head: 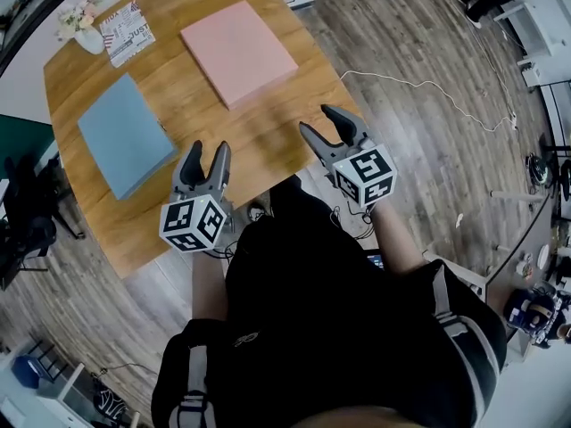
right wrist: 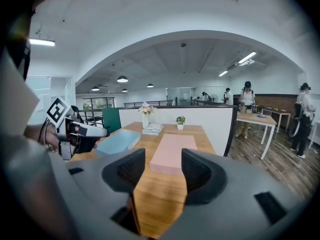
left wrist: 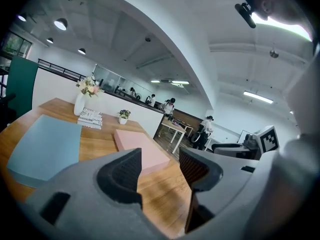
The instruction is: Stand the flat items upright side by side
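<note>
On the rectangular wooden table (head: 183,96), seen from the head view, a flat pale-blue rectangular slab (head: 125,135) lies flat at 9 o'clock from the table's middle. A flat pink rectangular slab (head: 239,52) lies flat at 1 o'clock, apart from the blue one; neither stands upright. The grey two-jaw left gripper (head: 210,154) hovers at 6 o'clock and the matching right gripper (head: 317,119) at 3 o'clock near the table's edge, each with its jaws moderately apart and nothing between them.
</note>
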`<move>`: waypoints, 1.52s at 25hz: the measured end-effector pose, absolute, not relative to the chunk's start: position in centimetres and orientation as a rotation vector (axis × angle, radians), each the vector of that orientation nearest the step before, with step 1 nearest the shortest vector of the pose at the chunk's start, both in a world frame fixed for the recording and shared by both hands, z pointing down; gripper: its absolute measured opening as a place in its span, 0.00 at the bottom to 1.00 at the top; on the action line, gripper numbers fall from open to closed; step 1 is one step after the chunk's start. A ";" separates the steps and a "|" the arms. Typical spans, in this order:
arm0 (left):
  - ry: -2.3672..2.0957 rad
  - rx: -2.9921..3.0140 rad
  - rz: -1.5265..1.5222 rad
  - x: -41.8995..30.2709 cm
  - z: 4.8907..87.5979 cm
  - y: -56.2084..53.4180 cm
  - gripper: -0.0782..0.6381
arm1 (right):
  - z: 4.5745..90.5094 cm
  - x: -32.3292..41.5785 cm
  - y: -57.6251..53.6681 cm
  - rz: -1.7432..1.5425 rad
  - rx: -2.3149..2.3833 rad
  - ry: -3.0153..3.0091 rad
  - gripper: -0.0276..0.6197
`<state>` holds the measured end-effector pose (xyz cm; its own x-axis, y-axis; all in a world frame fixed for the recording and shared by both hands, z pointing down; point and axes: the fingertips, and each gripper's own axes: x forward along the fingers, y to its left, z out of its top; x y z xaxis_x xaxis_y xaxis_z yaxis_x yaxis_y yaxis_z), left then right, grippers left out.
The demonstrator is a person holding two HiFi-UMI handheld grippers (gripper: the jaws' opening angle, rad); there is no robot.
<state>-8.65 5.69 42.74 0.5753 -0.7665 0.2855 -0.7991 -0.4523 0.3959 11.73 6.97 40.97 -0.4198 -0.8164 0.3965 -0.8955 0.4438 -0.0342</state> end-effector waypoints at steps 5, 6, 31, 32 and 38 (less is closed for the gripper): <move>-1.282 2.272 0.102 -7.8 43.6 1.1 0.45 | 41.6 12.8 2.0 0.361 1.414 -2.395 0.40; -1.289 2.261 0.111 -7.4 43.8 0.3 0.45 | 41.8 13.2 1.1 0.368 1.401 -2.396 0.40; -1.378 1.968 0.320 -4.8 55.3 -13.8 0.51 | 55.4 15.4 -15.7 0.758 1.061 -2.357 0.42; -1.370 1.960 0.325 -4.7 56.0 -14.0 0.51 | 56.0 15.5 -16.0 0.769 1.059 -2.349 0.42; -1.317 1.915 0.376 -4.7 59.8 -15.7 0.56 | 59.5 15.7 -18.4 0.824 1.039 -2.308 0.45</move>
<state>-4.74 -15.72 59.82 0.4224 -0.6632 0.6179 -0.8894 -0.1719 0.4235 15.70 -18.38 59.45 -0.5997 -0.4959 0.6280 -0.7815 0.5316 -0.3265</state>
